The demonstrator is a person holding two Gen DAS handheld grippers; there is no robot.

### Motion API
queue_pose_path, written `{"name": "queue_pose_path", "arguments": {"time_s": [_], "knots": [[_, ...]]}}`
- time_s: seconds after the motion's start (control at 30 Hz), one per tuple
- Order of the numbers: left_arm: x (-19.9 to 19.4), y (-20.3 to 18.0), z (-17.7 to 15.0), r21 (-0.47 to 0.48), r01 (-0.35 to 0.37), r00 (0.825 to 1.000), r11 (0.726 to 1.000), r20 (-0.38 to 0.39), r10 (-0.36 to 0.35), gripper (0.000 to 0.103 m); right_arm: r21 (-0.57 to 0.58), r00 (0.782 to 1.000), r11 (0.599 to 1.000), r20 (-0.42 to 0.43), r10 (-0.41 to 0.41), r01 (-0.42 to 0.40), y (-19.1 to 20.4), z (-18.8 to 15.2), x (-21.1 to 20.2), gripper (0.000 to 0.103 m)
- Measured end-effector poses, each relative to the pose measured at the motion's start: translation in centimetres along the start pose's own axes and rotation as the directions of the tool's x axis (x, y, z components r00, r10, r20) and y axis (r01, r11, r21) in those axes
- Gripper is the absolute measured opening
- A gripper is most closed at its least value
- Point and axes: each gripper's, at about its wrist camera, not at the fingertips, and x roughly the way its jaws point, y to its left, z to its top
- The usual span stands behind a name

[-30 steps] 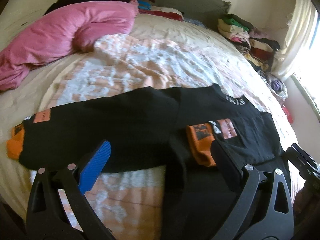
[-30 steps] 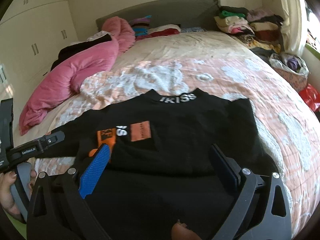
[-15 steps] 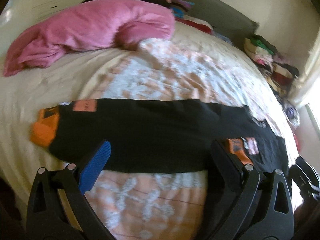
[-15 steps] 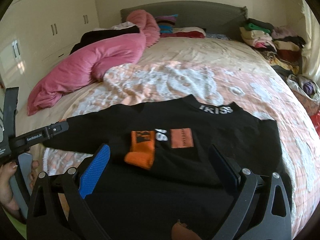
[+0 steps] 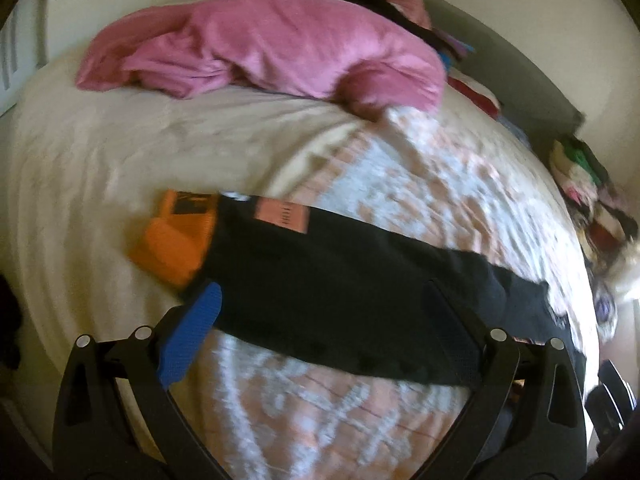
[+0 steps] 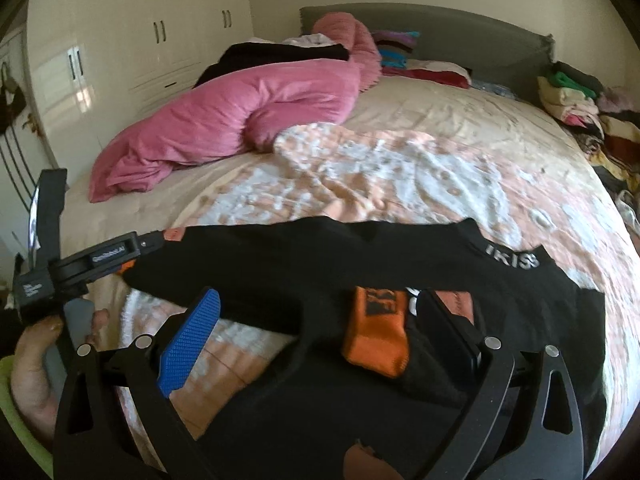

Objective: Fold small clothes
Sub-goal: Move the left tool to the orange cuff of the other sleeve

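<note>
A black sweater (image 6: 304, 264) with an "IKISS" collar (image 6: 514, 261) lies flat on the bed. One sleeve is folded across the body, and its orange cuff (image 6: 376, 336) sits just inside the black finger of my open right gripper (image 6: 316, 308). The other sleeve (image 5: 340, 280) stretches out to the left and ends in an orange cuff (image 5: 172, 248). My left gripper (image 5: 322, 300) is open just above that sleeve, with the blue fingertip (image 5: 206, 304) close to the cuff. In the right wrist view the left gripper (image 6: 96, 260) shows at the left edge, held by a hand (image 6: 32, 364).
A pink blanket (image 6: 240, 112) with a black garment on it lies at the bed's far left. Stacks of folded clothes (image 6: 572, 100) line the far right side. A grey headboard (image 6: 460, 40) and white wardrobes (image 6: 120, 40) stand behind. The patterned bedspread (image 6: 400, 168) lies beyond the sweater.
My left gripper has swung left along the outstretched sleeve, toward its orange cuff. The right gripper's view has turned left, so the folded cuff now sits by its black finger. Both stay open.
</note>
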Motion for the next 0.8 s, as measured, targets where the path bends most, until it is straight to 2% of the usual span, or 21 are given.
{"name": "queue_pose_path", "arguments": {"time_s": [0.13,0.37,0.5,0.67,0.73,0.77,0.8], "knots": [[0.4,2.1,0.4,-0.091,-0.042,0.999,0.995,-0.002,0.042,0.094,-0.019,1.0,1.0,0.004,0.023,-0.023,1.1,0.8,0.2,0.098],[1.2,4.6,0.9,-0.185,-0.091,0.996,0.979,-0.02,0.088,0.094,-0.027,0.998,0.998,-0.007,0.057,-0.057,2.1,0.4,0.7,0.098],[2.2,5.4,0.8,-0.23,-0.061,0.997,0.971,-0.06,0.049,0.094,-0.009,0.997,0.997,-0.026,0.073,-0.074,2.1,-0.5,1.3,0.098],[3.8,5.6,0.8,-0.229,-0.092,0.994,0.969,-0.086,0.074,0.094,0.02,0.995,0.996,-0.049,0.088,-0.087,1.9,-1.9,1.9,0.098],[4.0,5.8,0.9,-0.24,-0.071,0.996,0.968,-0.073,0.055,0.093,0.035,0.994,0.995,-0.054,0.093,-0.091,1.7,-2.3,2.0,0.098],[4.0,5.8,1.1,-0.241,-0.057,0.997,0.969,-0.06,0.044,0.089,0.045,0.994,0.994,-0.058,0.097,-0.095,1.5,-2.5,2.0,0.098],[4.1,5.9,1.2,-0.243,-0.054,0.998,0.969,-0.056,0.042,0.071,0.051,0.993,0.994,-0.058,0.1,-0.097,1.4,-2.7,1.9,0.098]]}}
